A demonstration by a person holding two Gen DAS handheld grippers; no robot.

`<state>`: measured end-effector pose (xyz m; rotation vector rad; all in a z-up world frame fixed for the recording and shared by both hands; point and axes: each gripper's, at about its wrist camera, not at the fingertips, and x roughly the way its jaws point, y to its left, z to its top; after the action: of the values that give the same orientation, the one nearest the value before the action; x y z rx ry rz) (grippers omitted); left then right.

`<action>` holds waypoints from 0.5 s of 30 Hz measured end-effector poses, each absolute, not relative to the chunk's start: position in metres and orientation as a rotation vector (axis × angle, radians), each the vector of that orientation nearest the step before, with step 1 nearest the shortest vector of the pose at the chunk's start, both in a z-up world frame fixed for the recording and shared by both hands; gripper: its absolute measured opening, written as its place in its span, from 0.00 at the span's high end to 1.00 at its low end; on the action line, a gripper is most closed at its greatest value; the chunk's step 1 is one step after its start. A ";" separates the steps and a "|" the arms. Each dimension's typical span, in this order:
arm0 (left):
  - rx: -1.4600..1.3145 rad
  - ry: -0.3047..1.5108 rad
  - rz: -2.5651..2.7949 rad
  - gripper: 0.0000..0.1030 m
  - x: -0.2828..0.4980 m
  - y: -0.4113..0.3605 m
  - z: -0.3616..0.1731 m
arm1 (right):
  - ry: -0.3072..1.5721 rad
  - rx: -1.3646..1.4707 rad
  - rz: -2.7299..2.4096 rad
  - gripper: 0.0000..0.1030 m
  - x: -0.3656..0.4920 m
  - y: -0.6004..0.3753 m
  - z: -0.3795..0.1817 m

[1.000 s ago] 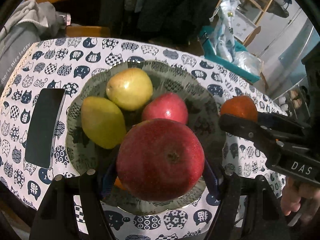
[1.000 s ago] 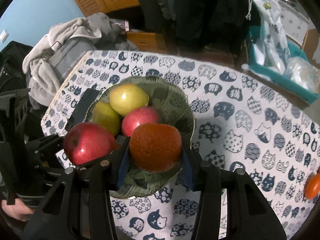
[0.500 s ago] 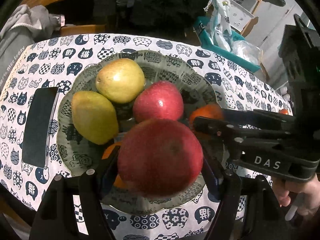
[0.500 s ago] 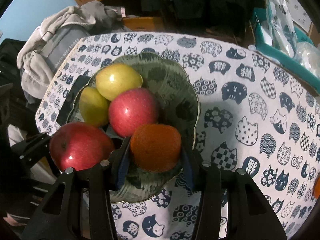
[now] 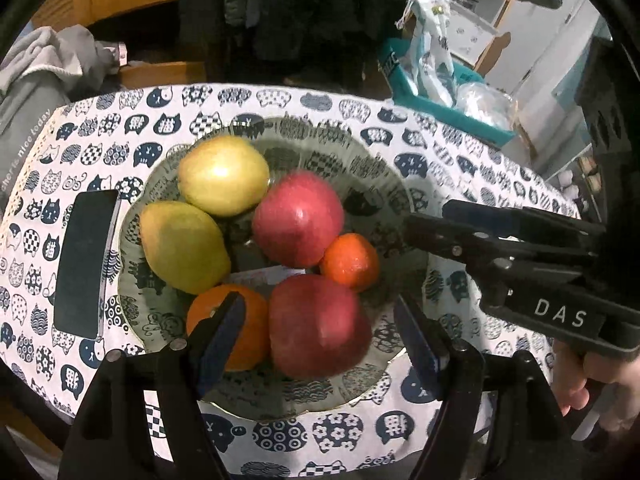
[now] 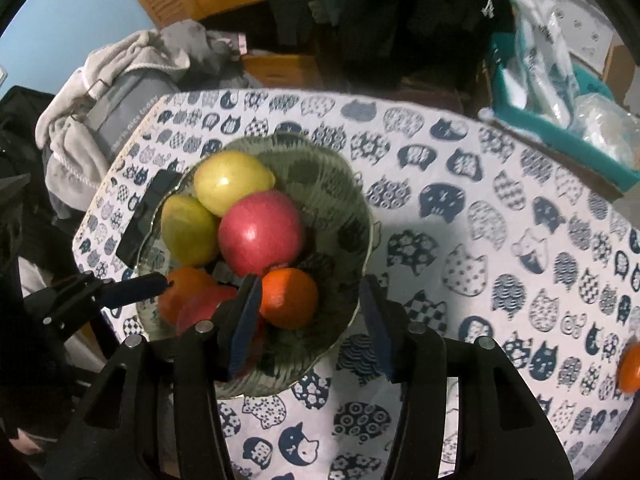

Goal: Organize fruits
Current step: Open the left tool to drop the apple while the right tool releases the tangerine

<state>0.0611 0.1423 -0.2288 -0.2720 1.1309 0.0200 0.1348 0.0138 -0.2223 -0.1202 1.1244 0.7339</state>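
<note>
Both grippers are hovering over the near side of a patterned green bowl [image 5: 372,168] that is sitting on a cat-print tablecloth [image 5: 440,152]. The left gripper [image 5: 320,336] is opening, its blue pads standing clear on either side of a large red apple [image 5: 318,326] that is lying in the bowl against an orange [image 5: 248,320]. The right gripper [image 6: 310,320] is opening too, its fingers apart around a smaller orange [image 6: 288,298] that is resting in the bowl; whether the left pad is touching it is hard to tell. A second red apple [image 5: 298,224], a yellow-green apple [image 5: 224,174] and a green pear [image 5: 182,252] are filling the far half. Another orange [image 6: 630,368] is lying on the cloth, well apart from the bowl. A dark phone [image 5: 84,264] is lying just beside the bowl.
</note>
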 end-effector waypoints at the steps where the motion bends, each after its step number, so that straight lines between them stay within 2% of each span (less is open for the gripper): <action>1: -0.276 1.122 0.016 0.25 0.061 0.142 -0.224 | 1.117 -0.118 0.729 0.51 0.135 0.012 -0.219; 15: -0.282 1.001 -0.055 0.25 0.054 0.119 -0.163 | 0.961 -0.081 0.653 0.50 0.125 -0.032 -0.146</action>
<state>0.0543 0.1187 -0.1632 -0.2823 1.0005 -0.0551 0.1254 -0.0317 -0.1458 -0.0810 0.9606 0.6529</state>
